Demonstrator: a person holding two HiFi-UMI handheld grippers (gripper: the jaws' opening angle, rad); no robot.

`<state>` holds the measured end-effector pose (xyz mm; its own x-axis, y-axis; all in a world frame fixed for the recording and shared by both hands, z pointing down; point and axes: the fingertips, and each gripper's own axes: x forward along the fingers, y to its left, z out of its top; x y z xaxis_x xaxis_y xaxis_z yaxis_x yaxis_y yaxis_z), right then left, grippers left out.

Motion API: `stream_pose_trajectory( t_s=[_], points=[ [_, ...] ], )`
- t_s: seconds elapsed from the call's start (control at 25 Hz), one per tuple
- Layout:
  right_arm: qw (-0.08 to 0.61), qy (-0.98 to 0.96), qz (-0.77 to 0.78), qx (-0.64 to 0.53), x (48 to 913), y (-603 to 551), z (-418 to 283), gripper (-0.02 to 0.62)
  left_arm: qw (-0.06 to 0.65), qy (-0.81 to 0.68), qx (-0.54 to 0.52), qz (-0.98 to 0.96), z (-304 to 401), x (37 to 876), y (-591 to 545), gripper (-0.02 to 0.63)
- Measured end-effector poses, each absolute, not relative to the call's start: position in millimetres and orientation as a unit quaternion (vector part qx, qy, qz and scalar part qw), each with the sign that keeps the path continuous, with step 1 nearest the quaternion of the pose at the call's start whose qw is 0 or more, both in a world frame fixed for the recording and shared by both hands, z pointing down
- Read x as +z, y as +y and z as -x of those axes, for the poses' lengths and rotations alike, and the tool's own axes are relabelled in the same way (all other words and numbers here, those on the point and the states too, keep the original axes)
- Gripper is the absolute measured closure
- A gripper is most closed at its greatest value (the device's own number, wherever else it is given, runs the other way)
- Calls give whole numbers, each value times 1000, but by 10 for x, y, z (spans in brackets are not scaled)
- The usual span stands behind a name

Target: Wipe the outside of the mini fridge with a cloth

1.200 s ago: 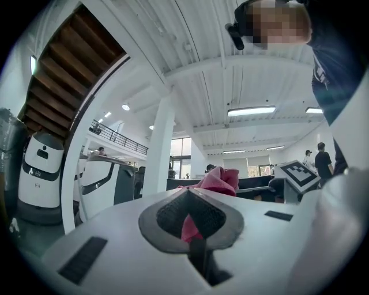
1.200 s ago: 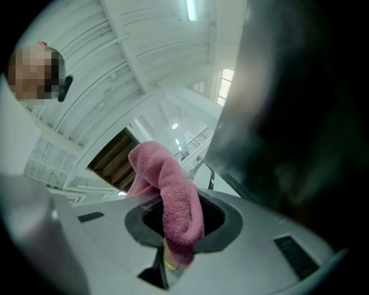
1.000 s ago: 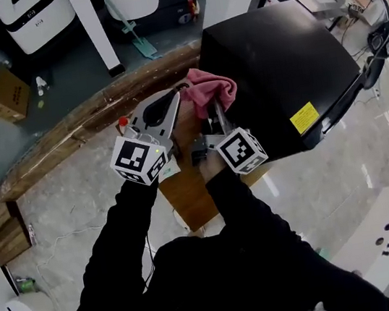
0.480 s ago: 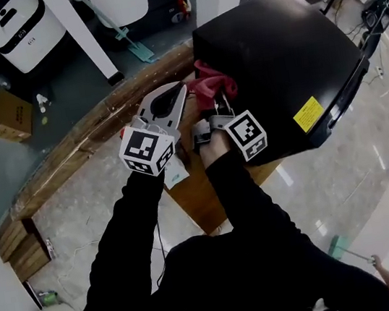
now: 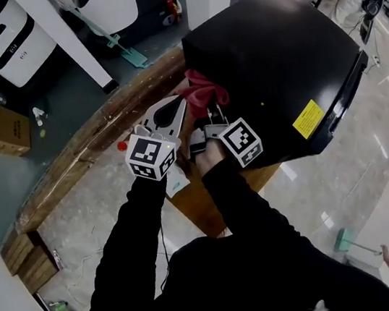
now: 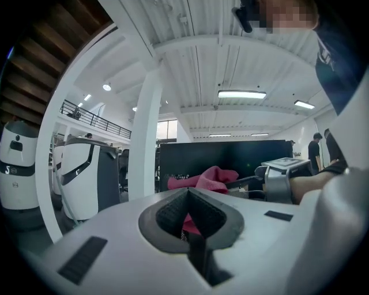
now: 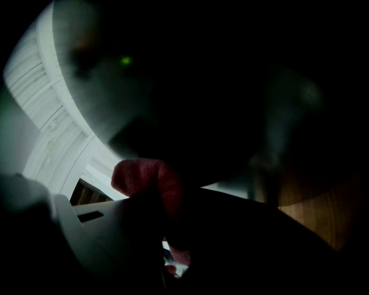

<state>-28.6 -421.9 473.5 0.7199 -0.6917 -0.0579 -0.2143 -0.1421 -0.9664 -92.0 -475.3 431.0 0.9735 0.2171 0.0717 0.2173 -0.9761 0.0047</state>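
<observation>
The black mini fridge [image 5: 273, 51] stands on a wooden stand [image 5: 199, 205], a yellow sticker [image 5: 307, 119] on its near face. My right gripper [image 5: 211, 112] is shut on a pink cloth [image 5: 204, 89] and presses it against the fridge's left side. In the right gripper view the cloth [image 7: 144, 176] bunches over the jaws, and the dark fridge [image 7: 207, 86] fills the frame. Just left of it, my left gripper [image 5: 172, 109] is shut and holds nothing. The left gripper view looks past its jaws [image 6: 189, 222] to the cloth [image 6: 204, 177] and fridge [image 6: 230, 158].
A curved wooden ledge [image 5: 71, 163] runs behind the stand. Beyond it are a cardboard box [image 5: 7, 129], white machines [image 5: 8, 41], a white pillar [image 5: 65, 32] and a mop [image 5: 123, 52]. Polished floor lies on the right, with desks at the top right.
The head camera has shifted. The right gripper has slid the cloth a little along the fridge's left side. The left gripper stays shut beside it.
</observation>
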Motion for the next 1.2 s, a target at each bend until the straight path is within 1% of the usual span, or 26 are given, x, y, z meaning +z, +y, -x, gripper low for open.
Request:
stream_pose_trajectory(
  t_s=[0.36,0.96,1.2],
  points=[
    [596,268,713,-254,5288,-4208,268,521,-3,-120,-61,991,864,4665,-4739,600],
    [588,239,713,-296,6085,-4203,255,520,-30,-124,-129,983,858,5633,-4720,600],
    [604,224,697,-315,6432,-4194,256,520,-32,-126,-152,980,839,5934,-4657,600]
  ],
)
